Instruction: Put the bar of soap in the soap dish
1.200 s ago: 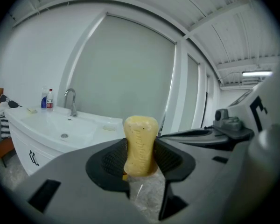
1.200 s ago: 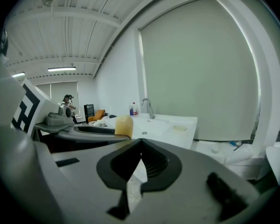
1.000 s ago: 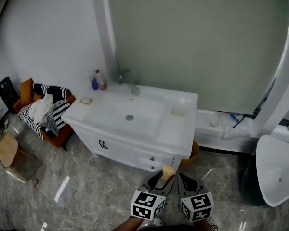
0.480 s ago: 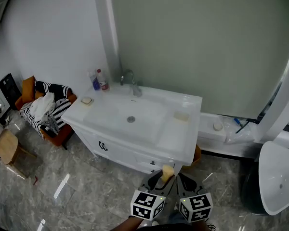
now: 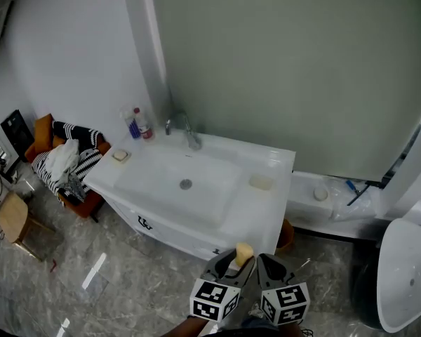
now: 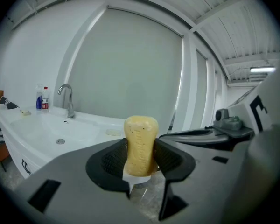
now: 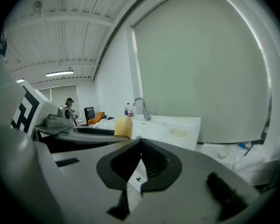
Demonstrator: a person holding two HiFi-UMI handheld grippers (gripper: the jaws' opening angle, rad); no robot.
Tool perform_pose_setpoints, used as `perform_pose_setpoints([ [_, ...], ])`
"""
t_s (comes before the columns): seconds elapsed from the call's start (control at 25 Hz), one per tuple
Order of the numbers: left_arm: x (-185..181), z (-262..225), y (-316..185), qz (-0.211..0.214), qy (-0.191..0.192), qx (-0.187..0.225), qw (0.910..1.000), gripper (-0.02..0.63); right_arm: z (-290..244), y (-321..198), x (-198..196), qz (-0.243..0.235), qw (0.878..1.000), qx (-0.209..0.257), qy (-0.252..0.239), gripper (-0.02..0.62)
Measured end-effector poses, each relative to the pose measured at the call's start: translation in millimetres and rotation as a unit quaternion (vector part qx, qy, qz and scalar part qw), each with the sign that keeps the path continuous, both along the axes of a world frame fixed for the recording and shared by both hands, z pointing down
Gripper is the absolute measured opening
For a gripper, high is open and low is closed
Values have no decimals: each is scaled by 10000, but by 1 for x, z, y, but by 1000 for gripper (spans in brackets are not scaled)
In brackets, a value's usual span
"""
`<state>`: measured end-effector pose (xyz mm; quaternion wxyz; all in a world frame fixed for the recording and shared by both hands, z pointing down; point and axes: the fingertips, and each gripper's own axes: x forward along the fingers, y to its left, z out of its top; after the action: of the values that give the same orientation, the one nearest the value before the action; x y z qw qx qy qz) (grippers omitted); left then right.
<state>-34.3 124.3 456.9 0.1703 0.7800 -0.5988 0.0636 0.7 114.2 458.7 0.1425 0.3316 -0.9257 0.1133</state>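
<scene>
A yellow bar of soap (image 6: pixel 140 145) stands upright between the pads of my left gripper (image 6: pixel 140 148), which is shut on it. In the head view the soap (image 5: pixel 243 252) sticks up from the left gripper (image 5: pixel 238 260) at the bottom centre, short of the white vanity (image 5: pixel 266 220). My right gripper (image 5: pixel 262 261) is close beside it; its jaws (image 7: pixel 140 146) meet with nothing between them. A pale soap dish (image 5: pixel 261 182) lies on the vanity top right of the basin, also seen as the dish (image 6: pixel 114 132) and the dish (image 7: pixel 178 132).
A faucet (image 5: pixel 184 128) and two bottles (image 5: pixel 137 123) stand at the vanity's back; a second small dish (image 5: pixel 119 155) sits at its left. An orange chair with clothes (image 5: pixel 63 163) and a stool (image 5: pixel 14 220) are left. A white basin (image 5: pixel 407 276) stands at the right.
The vanity has come nearer and lower in the head view as both grippers moved toward it side by side. The soap stays held in the left gripper.
</scene>
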Motion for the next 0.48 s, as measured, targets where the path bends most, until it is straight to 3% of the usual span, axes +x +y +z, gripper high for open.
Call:
perform_pose_setpoints([
  [0.48,9,4,-71,-290,-161,-177,9993,184,4,-75,7,-304,9993,-148,-146,11],
])
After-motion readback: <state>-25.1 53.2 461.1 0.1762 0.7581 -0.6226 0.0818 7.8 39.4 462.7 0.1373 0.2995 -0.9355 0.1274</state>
